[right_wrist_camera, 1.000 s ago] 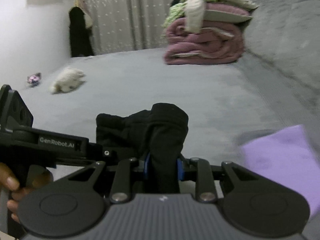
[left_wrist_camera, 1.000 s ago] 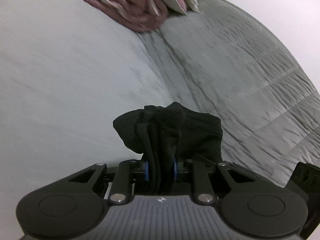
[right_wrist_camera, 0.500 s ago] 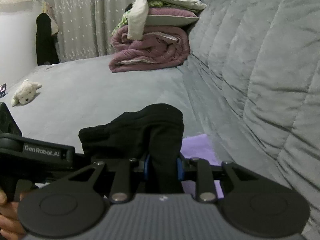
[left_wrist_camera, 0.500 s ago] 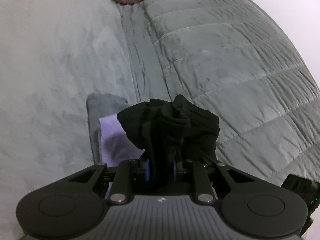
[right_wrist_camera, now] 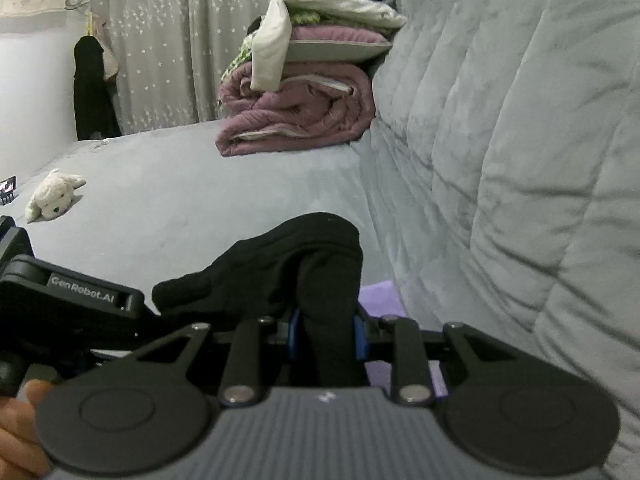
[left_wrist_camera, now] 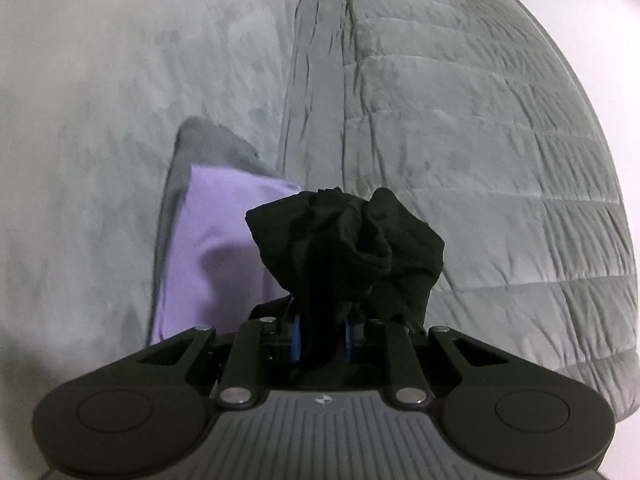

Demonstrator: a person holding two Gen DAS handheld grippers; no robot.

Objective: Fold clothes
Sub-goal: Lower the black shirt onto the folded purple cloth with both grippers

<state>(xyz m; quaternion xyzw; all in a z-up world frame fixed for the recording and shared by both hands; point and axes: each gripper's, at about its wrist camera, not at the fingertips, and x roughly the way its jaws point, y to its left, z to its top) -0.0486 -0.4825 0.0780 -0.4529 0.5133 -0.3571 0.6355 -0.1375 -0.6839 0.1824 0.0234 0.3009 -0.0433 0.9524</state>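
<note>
Left gripper (left_wrist_camera: 320, 338) pinches bunched black garment (left_wrist_camera: 348, 248) at frame center, above folded purple cloth (left_wrist_camera: 216, 240) lying on grey bed (left_wrist_camera: 100, 120). Right gripper (right_wrist_camera: 325, 338) clamps same black garment (right_wrist_camera: 280, 268), lower center. Pink quilt stack (right_wrist_camera: 296, 116) upper center, white plush toy (right_wrist_camera: 54, 194) far left.

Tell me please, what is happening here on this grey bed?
A person is folding clothes with two handheld grippers. The left gripper and the right gripper are each clamped on a bunched black fabric garment, held above a folded lilac cloth lying on the grey bed, next to the quilted grey backrest. The black garment is not yet laid down.
</note>
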